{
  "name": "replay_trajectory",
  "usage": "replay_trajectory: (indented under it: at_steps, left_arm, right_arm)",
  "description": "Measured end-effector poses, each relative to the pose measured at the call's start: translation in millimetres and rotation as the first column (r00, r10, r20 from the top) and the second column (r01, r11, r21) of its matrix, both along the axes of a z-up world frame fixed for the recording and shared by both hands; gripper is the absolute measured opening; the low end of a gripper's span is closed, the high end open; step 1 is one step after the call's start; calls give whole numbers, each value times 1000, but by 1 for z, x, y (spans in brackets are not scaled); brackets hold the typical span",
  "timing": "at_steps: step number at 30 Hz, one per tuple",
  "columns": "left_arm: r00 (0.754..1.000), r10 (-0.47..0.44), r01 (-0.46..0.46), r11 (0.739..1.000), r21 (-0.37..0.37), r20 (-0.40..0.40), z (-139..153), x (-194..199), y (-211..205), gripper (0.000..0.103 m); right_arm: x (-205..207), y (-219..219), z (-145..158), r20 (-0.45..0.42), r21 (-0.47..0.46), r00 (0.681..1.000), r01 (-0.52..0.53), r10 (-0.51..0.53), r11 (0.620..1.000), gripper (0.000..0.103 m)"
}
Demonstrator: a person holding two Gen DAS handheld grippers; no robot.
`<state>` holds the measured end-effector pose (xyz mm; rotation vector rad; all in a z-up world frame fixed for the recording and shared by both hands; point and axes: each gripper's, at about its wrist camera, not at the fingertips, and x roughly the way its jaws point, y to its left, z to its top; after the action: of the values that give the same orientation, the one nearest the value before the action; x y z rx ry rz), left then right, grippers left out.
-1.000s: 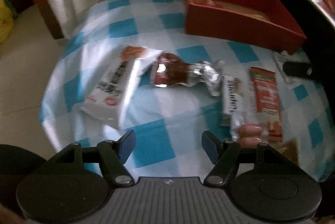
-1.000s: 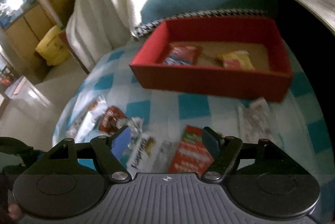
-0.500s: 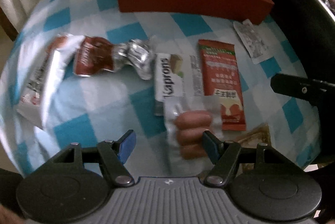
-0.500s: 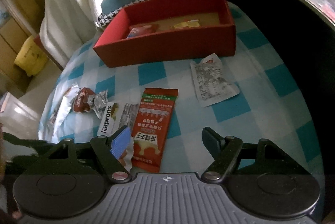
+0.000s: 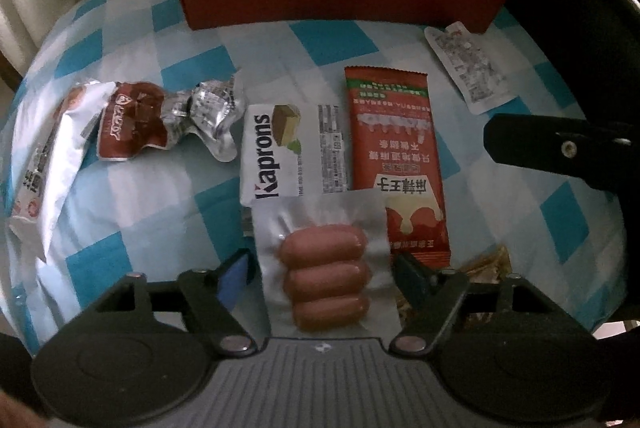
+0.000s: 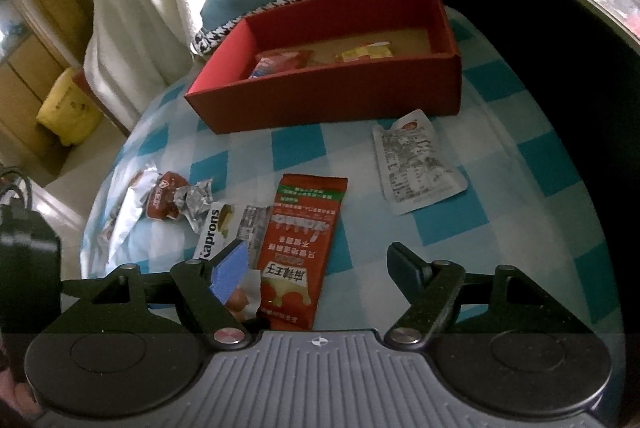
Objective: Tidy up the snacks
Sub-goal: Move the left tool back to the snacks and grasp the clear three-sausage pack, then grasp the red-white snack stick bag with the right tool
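The left hand-held gripper (image 5: 322, 268) hovers spread over the sausage pack (image 5: 324, 268), low in the frame's centre — fingers flank it, not yet pinching. The right hand-held gripper (image 6: 320, 268) is spread too, empty, above the red-orange packet (image 6: 298, 248). The red box (image 6: 332, 95) waits at the frame's top, two snacks already inside. The best move now — lower straight, clamp the pack's clear edges without catching the Kaprons wafer (image 5: 276, 151) it overlaps, then lift cleanly.
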<state>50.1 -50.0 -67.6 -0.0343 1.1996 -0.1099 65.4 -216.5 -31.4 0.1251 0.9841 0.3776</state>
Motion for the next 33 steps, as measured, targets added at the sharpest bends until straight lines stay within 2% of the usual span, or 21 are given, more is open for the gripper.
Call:
replay_trajectory:
  at_steps: [9,14,18,22,25,31,33]
  left_arm:
    - [998,63,-63,997,-36,-7,8,-1,27,63]
    - [998,69,-69,995,-65,2,12,-2,37,63]
    - [998,65,-66,993,-99,-16,10,-2,42,63]
    - [998,57,-59,992,-115,-23,10,-2,41,63]
    - [998,50,-53,991,-124,-25,10,-3,41,63]
    - [999,39,-43,989,-141,-34,10,-2,37,63]
    - [999,27,-31,990,-137,-33,9,-2,33,63]
  right_arm:
    - [18,23,-16,-41,-75,999,5,-8,997,82]
    - [36,41,-31,-63,-157,997,30,-41,987,79]
    - [41,59,-45,-105,-191,994,-8,-12,982,79]
    - [39,76,-50,-67,-278,997,-63,46,959,86]
    - [41,71,-51,-61,-303,996,-75,59,950,87]
    - [43,35,-49,-69,-332,997,4,-29,943,87]
    - [41,33,-50,-63,-341,998,-1,-21,940,90]
